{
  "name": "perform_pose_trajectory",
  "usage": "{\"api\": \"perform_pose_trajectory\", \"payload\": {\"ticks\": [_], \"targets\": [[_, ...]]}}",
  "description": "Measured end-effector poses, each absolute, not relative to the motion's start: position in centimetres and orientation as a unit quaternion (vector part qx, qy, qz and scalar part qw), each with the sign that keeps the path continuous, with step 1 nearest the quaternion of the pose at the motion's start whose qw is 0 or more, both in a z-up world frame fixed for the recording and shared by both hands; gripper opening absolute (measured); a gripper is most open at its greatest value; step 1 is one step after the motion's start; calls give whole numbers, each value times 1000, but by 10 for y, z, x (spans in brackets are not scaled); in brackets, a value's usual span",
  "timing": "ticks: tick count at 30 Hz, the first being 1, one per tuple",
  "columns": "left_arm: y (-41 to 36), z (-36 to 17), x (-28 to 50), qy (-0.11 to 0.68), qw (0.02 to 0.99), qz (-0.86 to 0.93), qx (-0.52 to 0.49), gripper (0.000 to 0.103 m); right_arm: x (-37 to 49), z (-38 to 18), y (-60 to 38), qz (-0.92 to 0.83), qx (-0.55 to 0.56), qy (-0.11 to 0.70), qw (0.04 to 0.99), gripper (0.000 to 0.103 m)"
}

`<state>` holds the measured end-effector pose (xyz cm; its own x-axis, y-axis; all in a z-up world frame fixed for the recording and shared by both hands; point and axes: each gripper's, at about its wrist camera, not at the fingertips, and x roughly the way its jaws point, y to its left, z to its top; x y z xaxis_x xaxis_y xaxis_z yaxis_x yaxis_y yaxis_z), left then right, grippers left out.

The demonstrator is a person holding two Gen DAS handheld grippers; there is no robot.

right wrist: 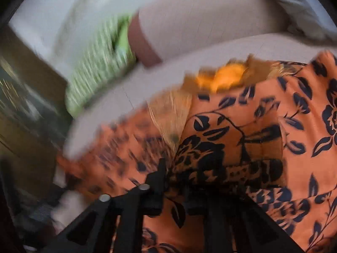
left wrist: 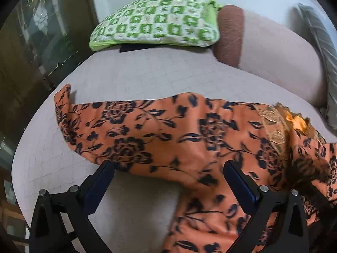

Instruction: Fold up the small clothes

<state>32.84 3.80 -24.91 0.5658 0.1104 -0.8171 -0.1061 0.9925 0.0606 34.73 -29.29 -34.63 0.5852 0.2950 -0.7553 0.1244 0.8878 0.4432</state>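
Observation:
An orange garment with a dark floral print (left wrist: 168, 135) lies across a pale checked sheet (left wrist: 137, 73). My left gripper (left wrist: 168, 168) hovers over its near edge, jaws wide open, with cloth beneath but nothing pinched. The right wrist view is smeared by motion. There my right gripper (right wrist: 181, 181) has its jaws close together, and a raised fold of the same garment (right wrist: 231, 143) bunches at them and drapes over the right finger, hiding it. A yellow-gold lace trim (right wrist: 168, 113) and a bright orange patch (right wrist: 223, 78) show at the garment's far edge.
A green-and-white patterned pillow (left wrist: 155, 21) lies at the far side of the sheet. A brown-and-pink bolster (left wrist: 263, 48) sits to its right, with a grey cushion (left wrist: 320, 42) beyond. The bed's edge (left wrist: 42, 116) drops off at the left into a dark room.

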Motion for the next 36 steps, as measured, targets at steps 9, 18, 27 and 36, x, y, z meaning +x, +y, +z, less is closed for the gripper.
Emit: {"api": "perform_pose_trajectory", "payload": {"ticks": [9,18,27,36], "targets": [[76,-246,334,463,882,84,-38,103,329,-331,-211,130,34,436,890,80],[37,-244,328,457,888,44,-14,103,273,-323,-262,168,54,442,879,80],[-67,-251,306,445,887,-102,73,103,249,-333,-422,21,364,359,859,74],[-142,-279,283,404,878,-121,225,103,246,-371,-497,-7,521,323,790,74]]}}
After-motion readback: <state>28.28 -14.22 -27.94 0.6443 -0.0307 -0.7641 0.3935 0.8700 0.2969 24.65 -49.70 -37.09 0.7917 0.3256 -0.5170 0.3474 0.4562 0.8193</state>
